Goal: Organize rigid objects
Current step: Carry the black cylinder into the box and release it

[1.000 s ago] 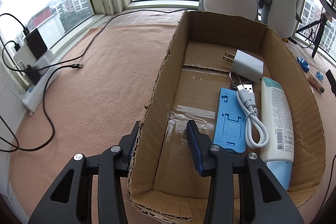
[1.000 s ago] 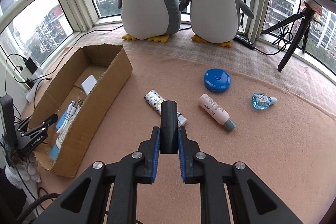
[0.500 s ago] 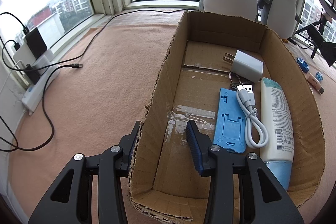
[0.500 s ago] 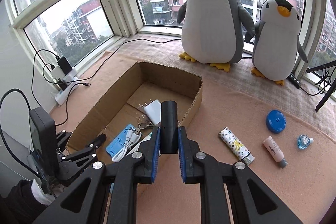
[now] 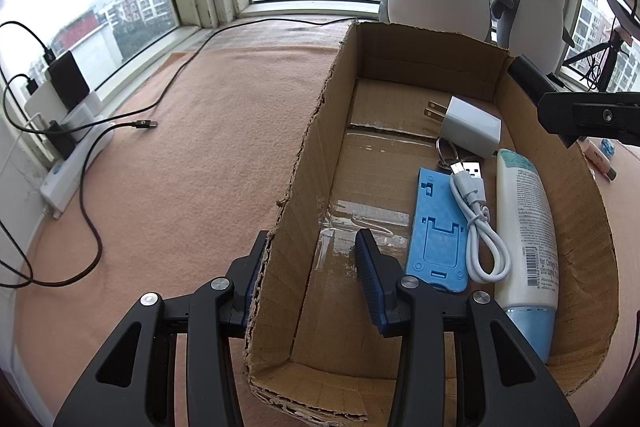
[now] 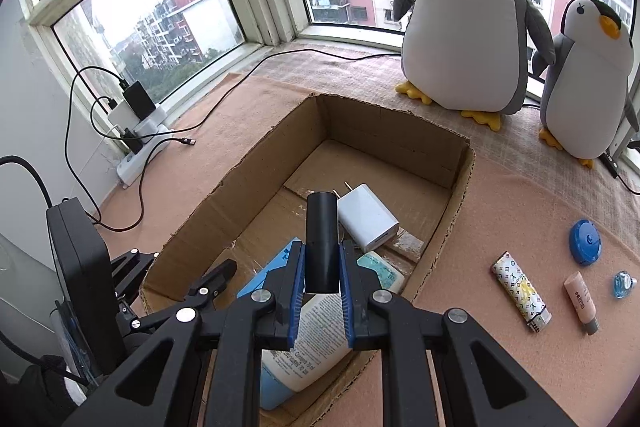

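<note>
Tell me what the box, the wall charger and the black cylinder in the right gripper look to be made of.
Box: corrugated cardboard, matte brown; ragged cut edges show fluting.
Wall charger: likely smooth white plastic, with metal prongs.
Black cylinder: matte black, probably plastic; its look leaves that open.

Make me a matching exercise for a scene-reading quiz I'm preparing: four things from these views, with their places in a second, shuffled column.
Things:
1. black cylinder
2. white charger
3. blue round case
4. left gripper

Places:
A. astride the side wall of the cardboard box
B. on the carpet outside the box
C. clamped in the right gripper
D. on the box floor

Pairs: 1-C, 2-D, 3-B, 4-A
</note>
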A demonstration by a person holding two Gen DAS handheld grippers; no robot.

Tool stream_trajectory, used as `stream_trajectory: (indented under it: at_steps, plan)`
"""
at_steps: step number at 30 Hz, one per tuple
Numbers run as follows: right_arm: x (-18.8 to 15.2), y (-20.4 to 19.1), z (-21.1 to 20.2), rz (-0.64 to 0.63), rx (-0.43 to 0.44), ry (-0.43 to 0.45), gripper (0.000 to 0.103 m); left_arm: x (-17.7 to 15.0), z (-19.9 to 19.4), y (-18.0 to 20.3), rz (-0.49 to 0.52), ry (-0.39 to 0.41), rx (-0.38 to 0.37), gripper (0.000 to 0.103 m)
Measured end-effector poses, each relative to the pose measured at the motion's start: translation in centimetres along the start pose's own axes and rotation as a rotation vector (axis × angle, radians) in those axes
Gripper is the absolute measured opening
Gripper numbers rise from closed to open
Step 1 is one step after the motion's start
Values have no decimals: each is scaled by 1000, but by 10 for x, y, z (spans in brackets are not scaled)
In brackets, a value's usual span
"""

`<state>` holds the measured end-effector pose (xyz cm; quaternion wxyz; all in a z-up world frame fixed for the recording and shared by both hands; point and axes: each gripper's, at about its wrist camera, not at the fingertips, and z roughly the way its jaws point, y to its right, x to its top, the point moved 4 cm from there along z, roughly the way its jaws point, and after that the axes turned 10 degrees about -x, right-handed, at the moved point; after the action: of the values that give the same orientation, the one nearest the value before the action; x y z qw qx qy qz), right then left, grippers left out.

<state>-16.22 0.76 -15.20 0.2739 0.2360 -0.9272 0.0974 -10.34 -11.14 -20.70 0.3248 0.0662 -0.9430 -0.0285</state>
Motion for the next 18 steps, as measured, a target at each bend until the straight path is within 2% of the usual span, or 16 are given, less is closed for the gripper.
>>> stream_trajectory:
  at_steps: [6,8,10,12,14,18]
  plan:
    - [-1,-8,5,-21,2,-6,15,0,0,0,0,0,0,40]
    - [-1,-9,4,-30,-1,-4,26,0,0,0,0,0,0,40]
    - [-1,-10,1,-37,-14,14,58,0,0,0,0,0,1,41]
    - [1,-9,-4,-39,-41,44,71,0,0,0,-1,0,0,41]
    - [3,-8,-5,-33,-51,51,78,0,0,0,-1,0,0,41]
    - [4,-4,-5,-25,-61,55,78,0,0,0,-1,0,-1,41]
